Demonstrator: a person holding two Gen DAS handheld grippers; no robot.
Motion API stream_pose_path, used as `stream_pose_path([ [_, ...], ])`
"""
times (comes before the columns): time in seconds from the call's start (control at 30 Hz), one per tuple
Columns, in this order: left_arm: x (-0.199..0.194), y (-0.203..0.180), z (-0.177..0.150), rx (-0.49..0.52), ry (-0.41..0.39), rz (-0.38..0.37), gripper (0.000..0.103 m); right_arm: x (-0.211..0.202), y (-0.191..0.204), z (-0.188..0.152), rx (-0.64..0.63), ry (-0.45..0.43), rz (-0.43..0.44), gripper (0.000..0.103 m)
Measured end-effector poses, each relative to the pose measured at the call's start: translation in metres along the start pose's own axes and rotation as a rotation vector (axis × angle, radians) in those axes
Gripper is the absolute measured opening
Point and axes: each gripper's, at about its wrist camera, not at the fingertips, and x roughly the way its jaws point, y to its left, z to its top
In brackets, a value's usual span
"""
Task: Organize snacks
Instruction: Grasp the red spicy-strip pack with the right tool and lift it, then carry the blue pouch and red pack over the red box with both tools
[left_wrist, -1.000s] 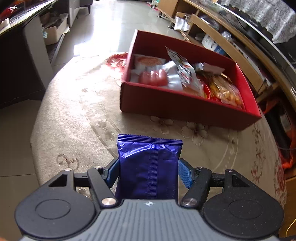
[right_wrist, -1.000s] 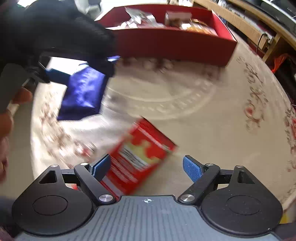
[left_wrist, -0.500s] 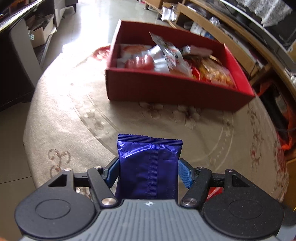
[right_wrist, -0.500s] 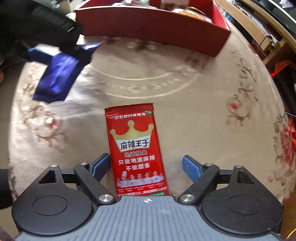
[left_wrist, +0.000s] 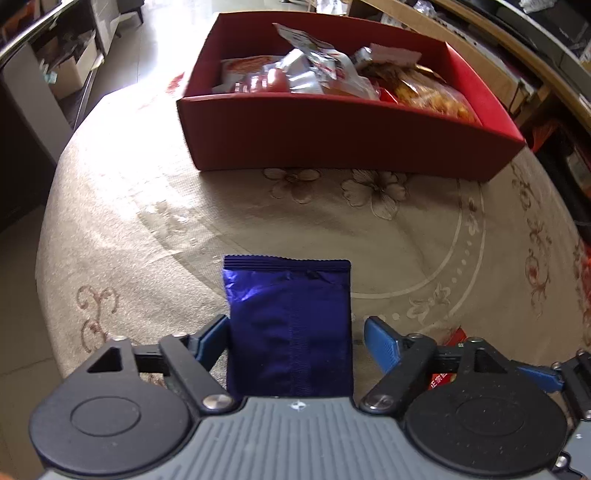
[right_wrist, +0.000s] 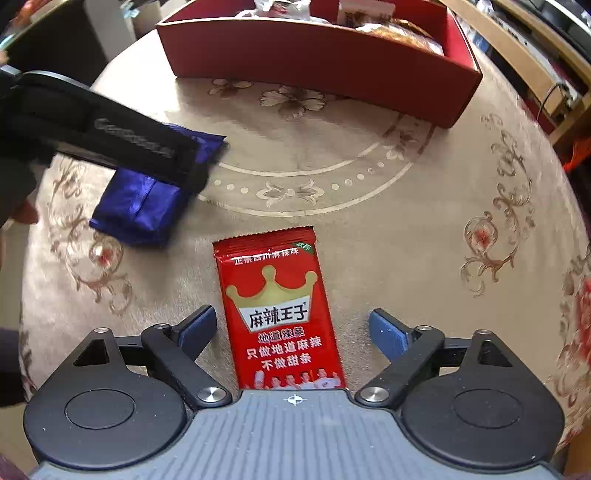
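Left gripper (left_wrist: 295, 332) with the blue packet (left_wrist: 291, 325) between its blue fingers (left_wrist: 212, 341); left pad against the packet's edge, right pad standing slightly off the other edge with a sliver of gap, so cannot tell whether truly clamped or loosening; packet upright in the left wrist view, crimped top edge pointing toward the box; seen from the right wrist view as a dark gripper body (right_wrist: 110, 133) over the blue packet (right_wrist: 140, 206), raised above the tablecloth at the left, tilted.

Right gripper (right_wrist: 291, 328) spread wide, fingers (right_wrist: 195, 328) clear on both sides of the red packet (right_wrist: 277, 310); touching nothing; red packet flat on the cloth, face up, gold crown and white Chinese lettering on it, its long axis running toward the box, near end hidden under the gripper body; a corner of the same red packet (left_wrist: 448, 363) peeking out at lower right in the left wrist view, beside the other tool's blue finger tip.

Beyond both, beige tablecloth (right_wrist: 406, 229) with floral pattern and a pale ring motif on a round table; red box (left_wrist: 351, 136) at the far side, open-topped, well apart from both packets, holding assorted snack bags (left_wrist: 325, 74) in silver, red and orange wrappers; same red box (right_wrist: 317, 55) across the top of the right wrist view; wooden shelving (left_wrist: 517, 59) past the table at right.
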Motion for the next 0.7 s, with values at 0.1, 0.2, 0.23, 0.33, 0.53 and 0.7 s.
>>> stream_pose_path([
  [0.1,0.002,-0.008,-0.002,0.037,-0.005,0.033,0.075,-0.004,0.000,-0.006,-0.013,-0.010,0.014,0.083],
  [0.2,0.002,-0.012,-0.004,0.057,-0.012,0.070,0.068,-0.010,0.001,-0.008,-0.029,-0.026,0.022,0.065],
  [0.23,0.000,-0.012,-0.004,0.052,-0.015,0.065,0.064,-0.011,0.000,-0.007,-0.024,-0.032,0.017,0.062],
  [0.33,-0.001,-0.012,-0.007,0.042,-0.017,0.057,0.062,-0.012,-0.005,-0.005,-0.005,-0.029,0.026,0.059],
  [0.53,-0.011,-0.014,-0.017,0.005,-0.026,0.035,0.061,-0.018,-0.010,-0.003,0.015,-0.051,0.038,0.057],
  [0.7,-0.025,-0.018,-0.018,-0.006,-0.065,0.029,0.061,-0.026,-0.020,0.001,0.056,-0.090,0.048,0.056],
])
